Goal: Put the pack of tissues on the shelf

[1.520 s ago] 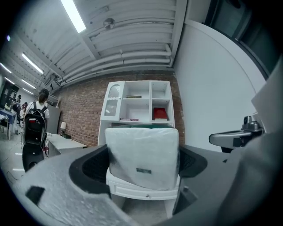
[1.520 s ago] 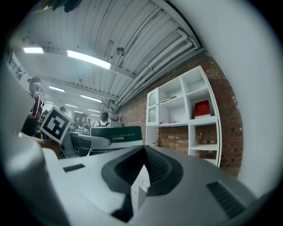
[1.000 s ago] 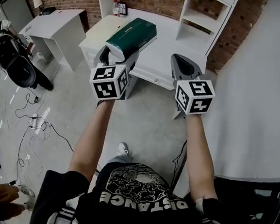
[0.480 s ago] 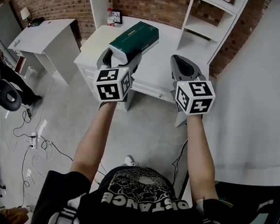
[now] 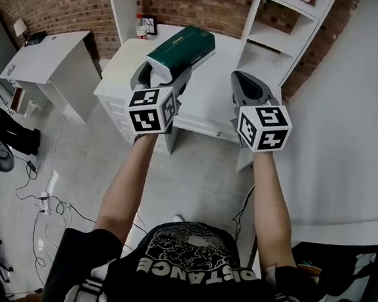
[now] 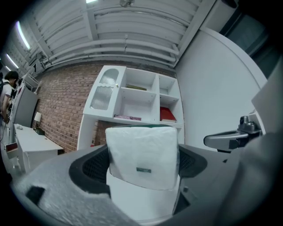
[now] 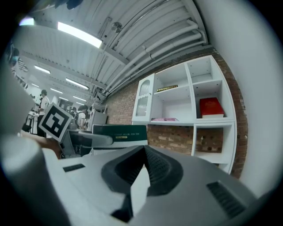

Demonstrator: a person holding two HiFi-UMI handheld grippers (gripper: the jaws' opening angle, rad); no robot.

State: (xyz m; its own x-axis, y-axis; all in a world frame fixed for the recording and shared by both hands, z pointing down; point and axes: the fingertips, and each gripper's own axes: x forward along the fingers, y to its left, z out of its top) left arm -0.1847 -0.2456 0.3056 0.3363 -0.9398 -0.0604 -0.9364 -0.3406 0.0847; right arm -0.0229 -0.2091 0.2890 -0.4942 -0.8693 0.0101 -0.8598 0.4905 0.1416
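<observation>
A green-topped pack of tissues (image 5: 182,50) with a white end face (image 6: 142,156) is clamped in my left gripper (image 5: 161,79), held up in front of a white desk (image 5: 211,90). My right gripper (image 5: 248,88) is to its right at the same height, shut with nothing between its jaws. The white shelf unit (image 6: 137,99) stands on the desk against the brick wall; its open compartments (image 7: 185,103) hold a red book (image 7: 210,107) and some flat items. From the right gripper view the pack (image 7: 119,131) shows at the left.
A second white desk (image 5: 43,55) stands to the left, with cables (image 5: 47,194) on the grey floor. A white wall (image 5: 356,116) rises on the right. Small items (image 5: 144,26) stand at the desk's back left corner. People (image 7: 44,103) are far off.
The desk and shelf have shifted closer and leftward in the head view as the person has stepped forward. Both grippers keep their pose, the pack still held.
</observation>
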